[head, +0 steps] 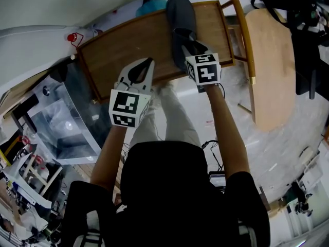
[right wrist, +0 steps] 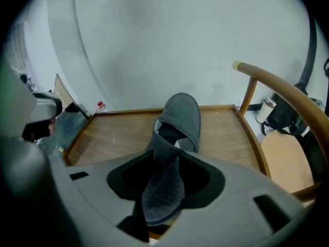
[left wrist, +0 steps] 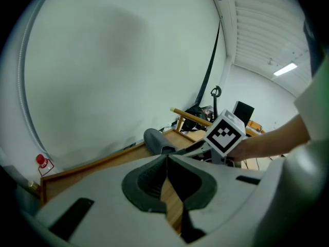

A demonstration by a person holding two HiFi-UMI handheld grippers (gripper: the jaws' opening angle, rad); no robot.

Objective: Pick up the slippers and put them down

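Observation:
A grey slipper lies lengthwise on the brown wooden table, toe toward the wall. My right gripper points down at its heel end. In the right gripper view the slipper runs back from the toe, and its heel end is pinched narrow between the jaws of the right gripper. My left gripper hovers over the table's near edge, left of the slipper. Its jaws meet at the tips with nothing between them. The slipper shows beyond them. I see only one slipper.
The table has a raised rim. A wooden chair stands to its right, with dark bags behind it. A clear glass case sits at the left. A small red object is by the table's far left corner.

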